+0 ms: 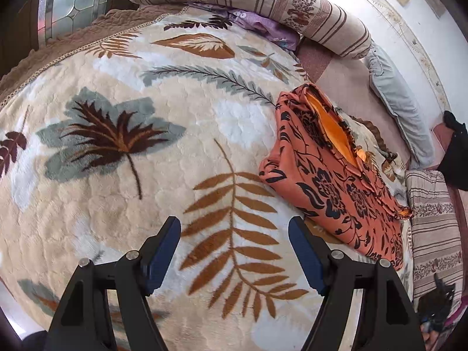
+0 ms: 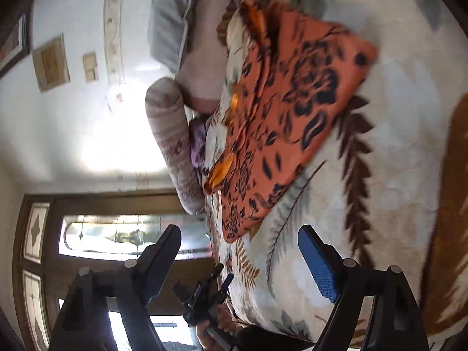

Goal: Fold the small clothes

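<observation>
**Folded orange garment rests on the leaf-print blanket, both grippers empty**

Around the work area a long striped bolster curves along the far edge of the bed, with a purple cloth tucked just beneath it and a pale grey pillow lying beside the wall. A second striped cushion sits near the garment's right end. In the right wrist view a wooden door with patterned glass panes stands beyond the bed's edge. Nothing lies between either gripper and the garment.

No containers show in either view.

The orange garment with a black floral print lies on the cream leaf-print blanket, folded into a compact, roughly rectangular bundle. A brighter plain-orange lining shows along its open upper edge. In the right wrist view the garment is blurred, though the same bright lining peeks out at its corners.

The left hand-held gripper hovers over bare blanket just beside the garment, its jaws spread wide and holding nothing. The right hand-held gripper is likewise released, jaws apart and empty, near the garment's nearest corner.
</observation>
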Tool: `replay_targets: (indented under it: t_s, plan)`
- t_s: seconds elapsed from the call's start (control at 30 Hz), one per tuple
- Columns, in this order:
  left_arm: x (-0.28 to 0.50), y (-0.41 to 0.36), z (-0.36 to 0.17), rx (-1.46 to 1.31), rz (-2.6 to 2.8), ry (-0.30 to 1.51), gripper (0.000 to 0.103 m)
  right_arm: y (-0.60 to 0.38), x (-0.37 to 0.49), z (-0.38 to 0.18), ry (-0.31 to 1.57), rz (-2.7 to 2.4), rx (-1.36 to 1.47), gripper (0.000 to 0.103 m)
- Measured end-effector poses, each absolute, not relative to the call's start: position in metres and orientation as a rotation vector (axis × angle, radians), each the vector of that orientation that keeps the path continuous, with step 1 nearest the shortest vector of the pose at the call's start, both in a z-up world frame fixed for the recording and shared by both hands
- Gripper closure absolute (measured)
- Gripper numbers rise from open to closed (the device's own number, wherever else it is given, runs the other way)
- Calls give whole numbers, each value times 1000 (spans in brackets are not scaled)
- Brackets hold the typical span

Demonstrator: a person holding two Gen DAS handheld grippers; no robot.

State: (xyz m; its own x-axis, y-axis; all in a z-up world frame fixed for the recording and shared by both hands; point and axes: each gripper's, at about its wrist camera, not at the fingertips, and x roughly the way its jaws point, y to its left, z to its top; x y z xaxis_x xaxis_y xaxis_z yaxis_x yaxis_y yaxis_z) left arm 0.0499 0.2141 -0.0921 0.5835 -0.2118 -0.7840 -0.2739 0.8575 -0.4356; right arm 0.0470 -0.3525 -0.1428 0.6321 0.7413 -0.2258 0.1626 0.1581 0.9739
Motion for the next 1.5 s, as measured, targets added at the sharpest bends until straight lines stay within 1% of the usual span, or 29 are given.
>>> replay_targets:
  t_s: [0.1,0.3,0.43,0.53,0.6,0.63,0.67,0.7,0.73,0.77,0.8,0.83,0.87,0.9,0.93,0.97,1.0,1.03,1.17,1.23,1.3,1.37,1.4,1.43,1.47,1.5]
  plan:
    - [58,206,-95,-587,33,965,26,-375,49,-158,798,431,1431,19]
    - [91,185,-109,-609,26,1003,26,-381,92,-177,793,333,1468,19]
    - [120,174,-114,-551,60,996,26,-384,118,-166,760,261,1428,19]
    - [139,170,-115,-531,64,985,26,-385,136,-160,772,168,1365,19]
    - [150,166,-118,-498,93,985,27,-384,146,-163,778,116,1361,23]
    - [155,162,-118,-476,95,985,27,-383,149,-162,783,93,1337,29]
    - [159,159,-117,-455,91,982,30,-381,155,-160,788,75,1308,34]
    - [163,157,-117,-440,88,986,47,-379,158,-159,804,57,1280,42]
    - [166,156,-118,-434,89,1001,55,-380,159,-160,820,38,1263,49]
    - [166,159,-118,-449,93,1002,55,-381,158,-161,827,21,1275,52]
    - [165,162,-117,-471,95,998,55,-383,152,-160,821,16,1298,52]
    - [163,165,-116,-485,94,1000,55,-383,147,-157,820,16,1300,48]
    - [162,165,-114,-485,92,1002,55,-383,139,-154,829,21,1290,42]
    - [157,166,-111,-474,89,993,54,-384,129,-151,838,16,1279,27]
    - [152,167,-107,-458,92,977,49,-386,115,-147,815,5,1273,17]
    - [147,167,-104,-440,105,966,43,-390,102,-145,796,-14,1271,16]
    - [143,168,-103,-431,111,965,33,-395,92,-145,790,-39,1274,15]
    - [138,169,-103,-434,103,963,27,-399,86,-145,778,-36,1278,15]
    - [133,161,-116,-438,86,1005,25,-403,103,-158,825,20,1329,15]
    - [137,154,-116,-407,98,992,21,-397,120,-157,842,25,1322,15]
    - [146,147,-117,-397,85,1000,21,-393,136,-156,843,13,1302,15]
    - [153,141,-118,-374,94,1006,21,-396,143,-158,800,-64,1330,15]
    - [156,140,-118,-364,100,1010,25,-396,146,-158,797,-87,1337,15]
    - [159,138,-118,-351,101,1005,49,-395,152,-156,802,-100,1311,22]
    - [163,137,-118,-341,107,1014,60,-393,155,-153,796,-117,1271,36]
    - [167,138,-118,-364,94,1030,74,-391,162,-154,826,-122,1229,86]
